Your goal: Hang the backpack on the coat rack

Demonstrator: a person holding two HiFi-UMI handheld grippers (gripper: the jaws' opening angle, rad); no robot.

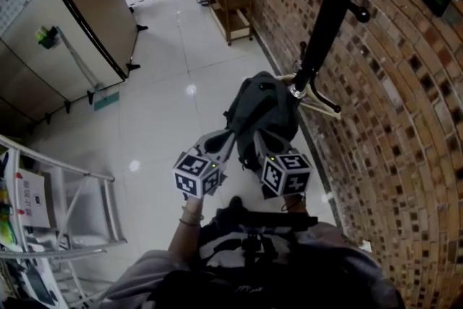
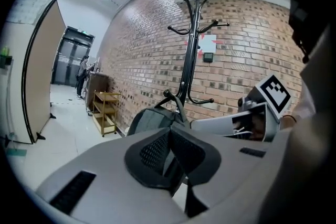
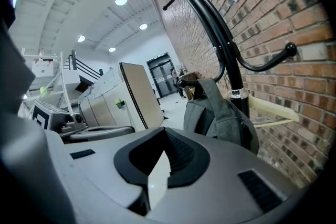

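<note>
A dark grey backpack [image 1: 264, 108] hangs against the black coat rack [image 1: 327, 14], low on its pole. In the right gripper view the backpack [image 3: 223, 115] has its top strap looped over a low hook [image 3: 185, 81]. My left gripper [image 1: 232, 134] and right gripper [image 1: 258, 140] sit side by side just short of the bag's near side. Both are shut with nothing between the jaws. The left gripper [image 2: 169, 132] looks at the backpack [image 2: 151, 119] and the rack [image 2: 190, 55] beyond it. The right gripper [image 3: 165, 138] points just left of the bag.
A brick wall [image 1: 405, 127] runs along the right behind the rack. A wooden shelf cart [image 1: 230, 0] stands farther along it. A beige partition panel [image 1: 83, 3] stands at the left, and a metal step frame [image 1: 72, 221] is at the lower left. A pale bar [image 3: 273, 113] juts from the pole.
</note>
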